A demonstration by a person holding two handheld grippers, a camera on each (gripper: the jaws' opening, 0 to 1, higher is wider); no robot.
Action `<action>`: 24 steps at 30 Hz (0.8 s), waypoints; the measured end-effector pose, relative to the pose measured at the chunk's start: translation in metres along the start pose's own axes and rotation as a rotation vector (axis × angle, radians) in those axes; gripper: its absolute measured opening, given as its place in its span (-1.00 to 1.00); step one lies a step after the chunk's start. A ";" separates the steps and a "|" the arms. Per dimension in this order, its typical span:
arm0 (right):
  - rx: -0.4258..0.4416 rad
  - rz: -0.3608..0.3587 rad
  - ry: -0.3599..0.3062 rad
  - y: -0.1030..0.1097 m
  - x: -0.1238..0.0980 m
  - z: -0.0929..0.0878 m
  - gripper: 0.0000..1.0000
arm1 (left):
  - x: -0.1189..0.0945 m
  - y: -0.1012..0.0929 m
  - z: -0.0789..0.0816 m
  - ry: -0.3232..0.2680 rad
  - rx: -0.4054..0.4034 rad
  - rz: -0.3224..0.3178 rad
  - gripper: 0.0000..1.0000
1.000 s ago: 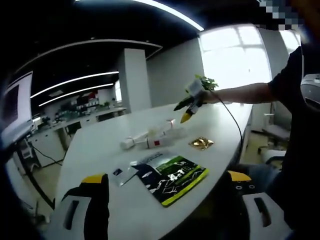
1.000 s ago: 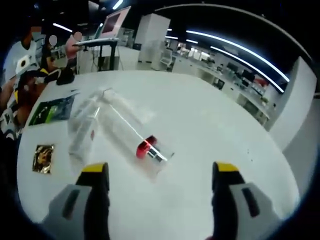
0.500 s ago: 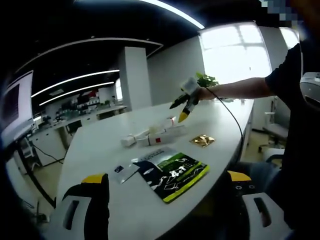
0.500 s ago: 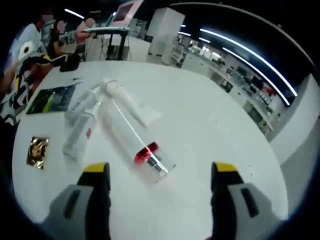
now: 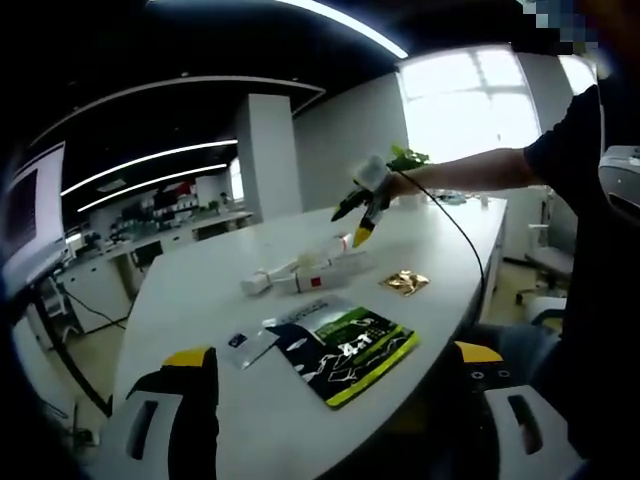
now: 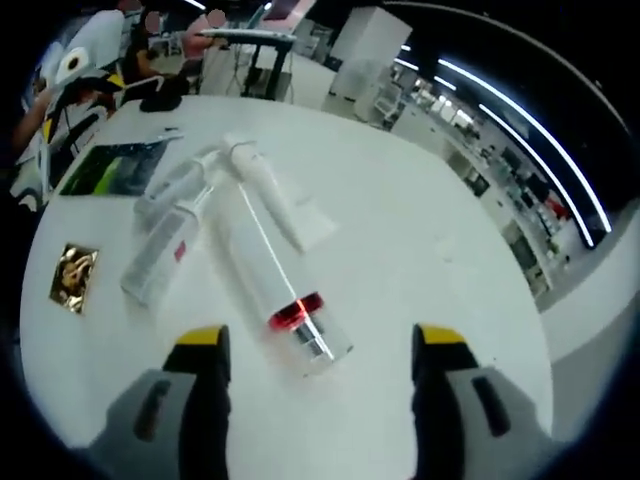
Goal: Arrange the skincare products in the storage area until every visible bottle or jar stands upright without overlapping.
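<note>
Several skincare items lie flat in a bunch on the white table (image 6: pixel 420 240). In the right gripper view a long clear bottle (image 6: pixel 262 285) with a red band and a silver cap points toward me. A white tube (image 6: pixel 268 193) lies beside it and a white bottle with a red label (image 6: pixel 160 255) lies to its left. My right gripper (image 6: pixel 318 352) hangs open just above the clear bottle's capped end, nothing between its fingers. In the left gripper view the same bunch (image 5: pixel 300 274) lies far ahead. The right gripper (image 5: pixel 362 205) hovers over it. My left gripper (image 5: pixel 335 365) is open near the table's edge.
A green and black booklet (image 5: pixel 345 348) and a small dark card (image 5: pixel 236 342) lie near the table's front edge. A gold foil sachet (image 6: pixel 68 277) sits left of the products. A person's arm (image 5: pixel 480 175) reaches over the table. Seated people and a monitor stand beyond the far end.
The right gripper has moved closer over the bunch of products, so the clear bottle now lies between its open fingers in its view. The left gripper has stayed still.
</note>
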State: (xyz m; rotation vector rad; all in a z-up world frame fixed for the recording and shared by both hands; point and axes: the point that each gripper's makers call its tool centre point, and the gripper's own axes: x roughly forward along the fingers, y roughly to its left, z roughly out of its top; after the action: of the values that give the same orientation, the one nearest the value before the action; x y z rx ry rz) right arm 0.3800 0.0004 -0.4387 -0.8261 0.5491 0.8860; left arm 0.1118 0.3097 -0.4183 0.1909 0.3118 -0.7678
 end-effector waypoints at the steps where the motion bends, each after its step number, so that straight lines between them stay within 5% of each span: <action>1: -0.006 0.002 0.001 0.000 0.000 0.000 0.46 | 0.000 0.000 0.000 0.001 -0.001 0.001 0.95; 13: -0.118 0.108 0.045 0.005 0.009 0.006 0.20 | 0.002 0.002 -0.006 0.001 -0.014 0.003 0.93; 24: -0.165 0.144 0.116 0.007 0.015 -0.003 0.19 | 0.001 0.006 -0.010 0.008 -0.026 0.004 0.94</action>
State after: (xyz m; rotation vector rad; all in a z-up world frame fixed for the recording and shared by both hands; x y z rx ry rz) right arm 0.3818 0.0081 -0.4542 -1.0020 0.6492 1.0296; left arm 0.1150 0.3163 -0.4281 0.1708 0.3289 -0.7588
